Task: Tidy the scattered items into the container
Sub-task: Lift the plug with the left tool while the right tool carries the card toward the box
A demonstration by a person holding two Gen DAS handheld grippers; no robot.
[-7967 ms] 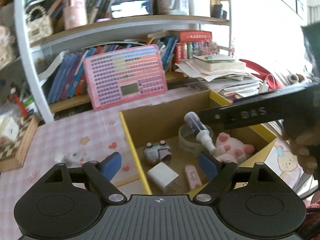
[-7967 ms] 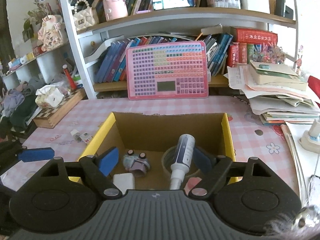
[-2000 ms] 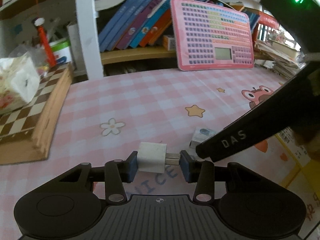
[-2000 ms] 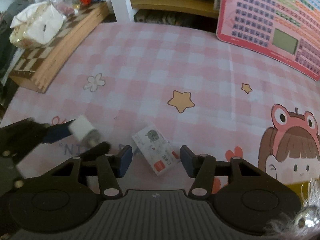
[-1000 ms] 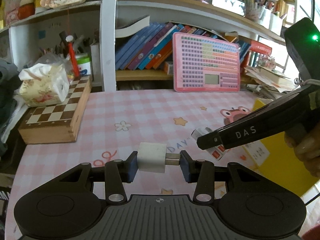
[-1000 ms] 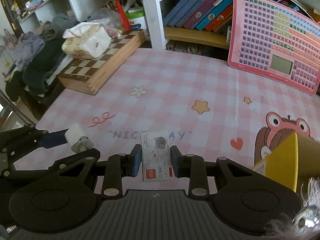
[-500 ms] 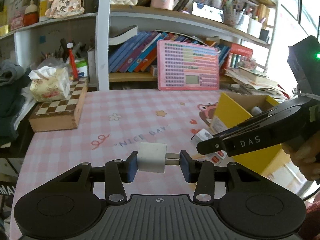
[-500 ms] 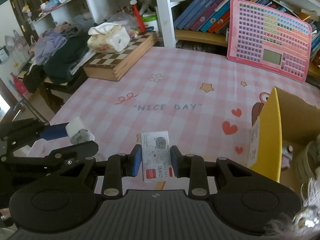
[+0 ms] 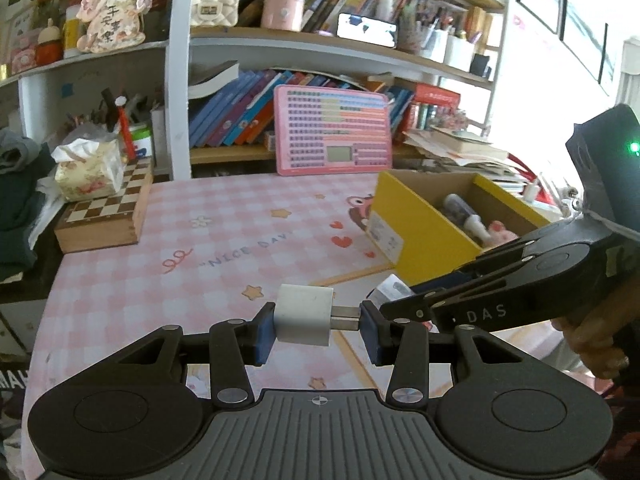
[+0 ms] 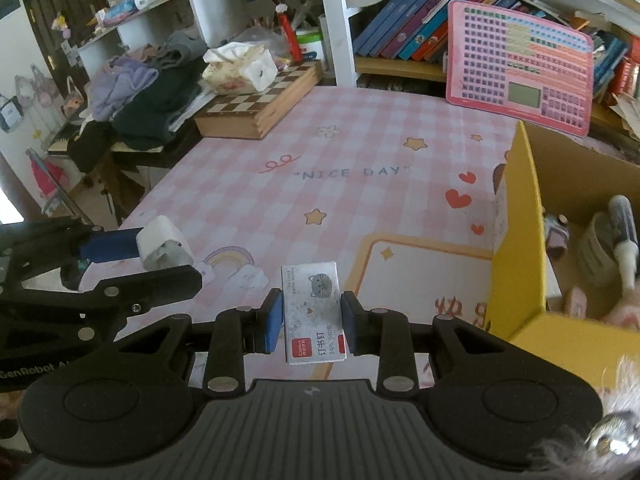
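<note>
Two items were in hand, one in each tool. The left gripper was closed on a white charger plug, one blue pad flat against its body and the other bearing on the tips of its metal prongs, the block hanging above the pink checked table mat. The right gripper was closed on a small staple box, pinched across its two long sides, label upward. Both were held clear of the mat, short of the yellow cardboard box, which stood to the right and already held a dropper bottle, a roll of tape and some small trinkets.

The plug looked light, hard and smooth-sided, so a grip through the prong tips seemed liable to pivot; its flat faces would probably give a surer hold. The staple box appeared to be thin card, likely light, and might crush under a hard squeeze; holding it across the narrow width, as here, seemed sensible. Neither looked fragile enough to mind a short drop into the container.
</note>
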